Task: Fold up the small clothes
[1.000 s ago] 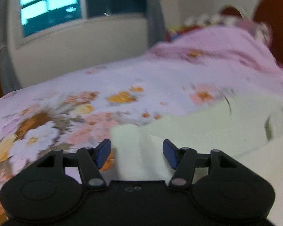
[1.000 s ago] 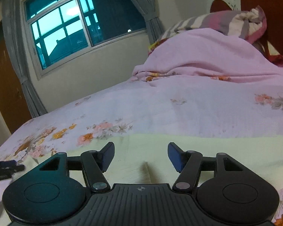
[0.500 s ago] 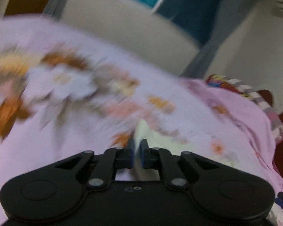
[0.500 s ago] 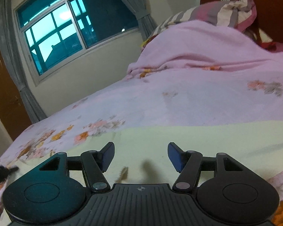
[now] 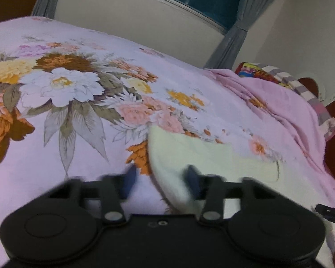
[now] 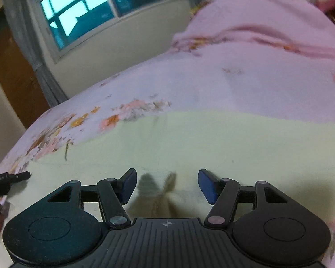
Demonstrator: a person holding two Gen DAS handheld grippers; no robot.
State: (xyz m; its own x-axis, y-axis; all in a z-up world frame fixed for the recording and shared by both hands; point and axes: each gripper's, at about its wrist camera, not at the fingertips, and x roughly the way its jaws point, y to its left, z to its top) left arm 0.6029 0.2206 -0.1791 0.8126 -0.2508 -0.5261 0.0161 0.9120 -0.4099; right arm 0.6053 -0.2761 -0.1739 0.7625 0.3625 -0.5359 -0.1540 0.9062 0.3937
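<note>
A pale yellow-green garment (image 5: 203,156) lies flat on the floral bedsheet; it also shows in the right wrist view (image 6: 212,143). My left gripper (image 5: 160,178) is open, its blue pads blurred, over the garment's left folded corner, which rises between the fingers. My right gripper (image 6: 167,185) is open and empty, low over the middle of the garment, where a small raised crease sits between the fingers. The left gripper's tip shows at the left edge of the right wrist view (image 6: 9,177).
The bed has a pink floral sheet (image 5: 78,93). A bunched pink blanket (image 6: 256,29) and striped pillow (image 5: 301,87) lie at the head. A window (image 6: 82,11), grey curtains (image 5: 239,26) and a wall stand beyond the bed. A brown door (image 6: 13,76) is at left.
My left gripper was shut on the garment's corner half a second ago and has opened. My right gripper stayed open and tilted down closer to the garment.
</note>
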